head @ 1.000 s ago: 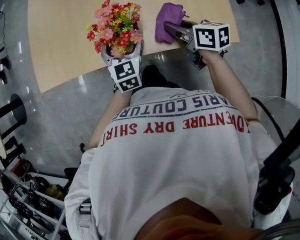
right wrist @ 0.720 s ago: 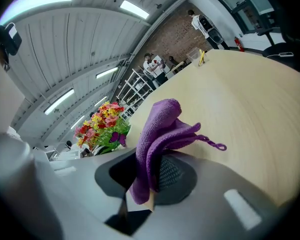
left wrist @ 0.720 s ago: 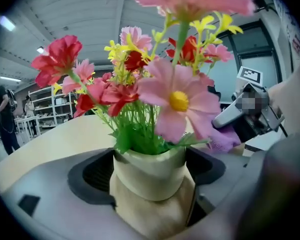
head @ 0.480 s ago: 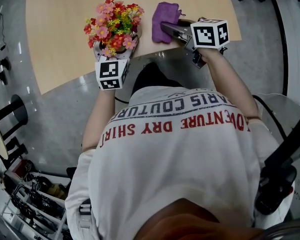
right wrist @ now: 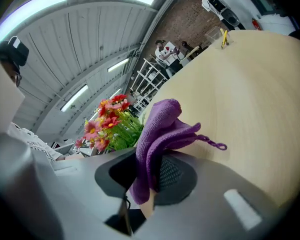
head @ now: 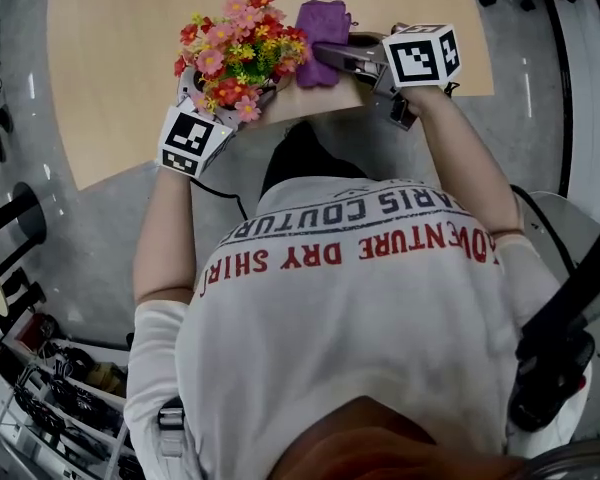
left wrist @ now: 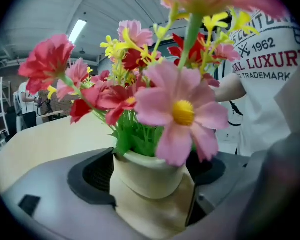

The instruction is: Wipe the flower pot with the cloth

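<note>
A cream flower pot (left wrist: 149, 175) full of pink, red and yellow flowers (head: 235, 53) is clamped between the jaws of my left gripper (head: 223, 103), which is shut on it and holds it tilted over the table's near edge. My right gripper (head: 332, 56) is shut on a purple cloth (head: 318, 26), bunched between its jaws (right wrist: 152, 134). In the head view the cloth sits just right of the flowers, close to touching them. From the right gripper view the flowers (right wrist: 110, 121) show beside the cloth. The pot itself is hidden by blooms in the head view.
A light wooden table (head: 120, 58) lies under both grippers, its near edge curving below them. Grey floor surrounds it. A rack of dark items (head: 50, 388) stands at the lower left, and a black stand (head: 555, 358) at the right. People stand far off (right wrist: 165, 51).
My left gripper has swung the pot of flowers up and to the right, toward the cloth, tipping it. The right gripper with the cloth has shifted slightly up and left.
</note>
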`<action>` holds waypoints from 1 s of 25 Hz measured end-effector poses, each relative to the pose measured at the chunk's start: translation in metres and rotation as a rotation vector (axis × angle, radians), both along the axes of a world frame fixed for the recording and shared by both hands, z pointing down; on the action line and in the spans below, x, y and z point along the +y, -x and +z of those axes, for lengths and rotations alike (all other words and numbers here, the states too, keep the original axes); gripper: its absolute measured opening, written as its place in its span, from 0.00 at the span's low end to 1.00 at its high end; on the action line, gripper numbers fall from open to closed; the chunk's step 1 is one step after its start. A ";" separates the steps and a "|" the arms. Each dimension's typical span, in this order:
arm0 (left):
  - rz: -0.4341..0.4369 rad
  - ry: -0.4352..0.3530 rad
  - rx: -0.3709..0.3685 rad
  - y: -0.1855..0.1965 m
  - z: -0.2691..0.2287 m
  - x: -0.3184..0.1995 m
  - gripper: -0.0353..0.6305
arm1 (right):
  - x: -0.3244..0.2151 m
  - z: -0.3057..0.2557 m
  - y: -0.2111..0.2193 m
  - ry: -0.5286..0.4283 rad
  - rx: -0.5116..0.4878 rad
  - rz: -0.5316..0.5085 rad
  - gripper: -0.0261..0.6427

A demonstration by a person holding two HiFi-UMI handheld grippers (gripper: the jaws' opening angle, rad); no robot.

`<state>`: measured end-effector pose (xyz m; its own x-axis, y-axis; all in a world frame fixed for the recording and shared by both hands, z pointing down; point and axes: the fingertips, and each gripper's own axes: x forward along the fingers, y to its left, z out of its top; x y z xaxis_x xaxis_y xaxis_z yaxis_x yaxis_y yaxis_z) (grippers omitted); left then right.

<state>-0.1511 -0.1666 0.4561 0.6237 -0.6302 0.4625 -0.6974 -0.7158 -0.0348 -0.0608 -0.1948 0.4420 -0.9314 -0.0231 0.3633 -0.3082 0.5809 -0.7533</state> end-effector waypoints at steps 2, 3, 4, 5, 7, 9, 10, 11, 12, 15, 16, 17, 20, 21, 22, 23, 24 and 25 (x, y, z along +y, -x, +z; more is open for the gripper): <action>0.020 0.005 -0.003 0.005 0.003 -0.001 0.74 | -0.004 0.002 0.015 -0.006 -0.003 -0.018 0.14; 0.024 0.006 -0.002 0.007 0.005 -0.001 0.74 | -0.004 0.004 0.021 -0.011 0.004 -0.030 0.14; 0.026 0.006 0.000 0.008 0.006 -0.001 0.74 | -0.004 0.006 0.026 -0.016 0.015 -0.042 0.14; 0.026 0.005 0.003 0.009 0.007 0.000 0.74 | -0.003 0.009 0.030 -0.020 0.031 -0.053 0.14; 0.025 0.002 0.007 0.009 0.007 0.001 0.74 | -0.003 0.016 0.034 -0.027 0.068 -0.070 0.14; 0.025 0.001 0.009 0.009 0.007 0.000 0.74 | -0.004 0.023 0.036 -0.044 0.113 -0.083 0.14; 0.026 0.001 0.009 0.009 0.006 0.000 0.74 | -0.005 0.027 0.036 -0.061 0.145 -0.092 0.14; 0.027 0.002 0.009 0.009 0.007 0.000 0.74 | -0.005 0.032 0.036 -0.080 0.182 -0.103 0.14; 0.027 0.003 0.009 0.009 0.007 0.000 0.74 | -0.006 0.037 0.036 -0.099 0.223 -0.113 0.14; 0.027 0.008 0.006 0.009 0.006 0.000 0.74 | -0.008 0.051 0.034 -0.153 0.357 -0.137 0.14; 0.027 0.009 0.003 0.009 0.005 0.000 0.74 | -0.009 0.054 0.033 -0.176 0.401 -0.146 0.14; 0.029 0.010 0.000 0.008 0.005 -0.001 0.74 | -0.010 0.056 0.033 -0.195 0.438 -0.153 0.14; 0.026 0.010 -0.012 0.008 0.008 -0.002 0.74 | -0.013 0.059 0.032 -0.202 0.473 -0.148 0.14; 0.016 0.008 -0.016 0.008 0.009 -0.002 0.74 | -0.013 0.058 0.032 -0.196 0.459 -0.135 0.14; -0.001 0.004 -0.022 0.010 0.010 -0.001 0.74 | -0.014 0.056 0.031 -0.196 0.438 -0.112 0.14; -0.023 -0.006 -0.028 0.011 0.009 0.000 0.74 | -0.017 0.051 0.029 -0.207 0.415 -0.078 0.14; -0.049 -0.017 -0.033 0.014 0.008 0.002 0.74 | -0.021 0.044 0.025 -0.233 0.399 -0.038 0.14; -0.080 -0.026 -0.031 0.017 0.006 0.005 0.74 | -0.026 0.036 0.018 -0.271 0.393 0.004 0.14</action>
<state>-0.1682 -0.1618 0.4616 0.5561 -0.6896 0.4640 -0.7509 -0.6561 -0.0752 -0.0791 -0.2208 0.4779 -0.7244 -0.1690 0.6683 -0.5422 0.7384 -0.4009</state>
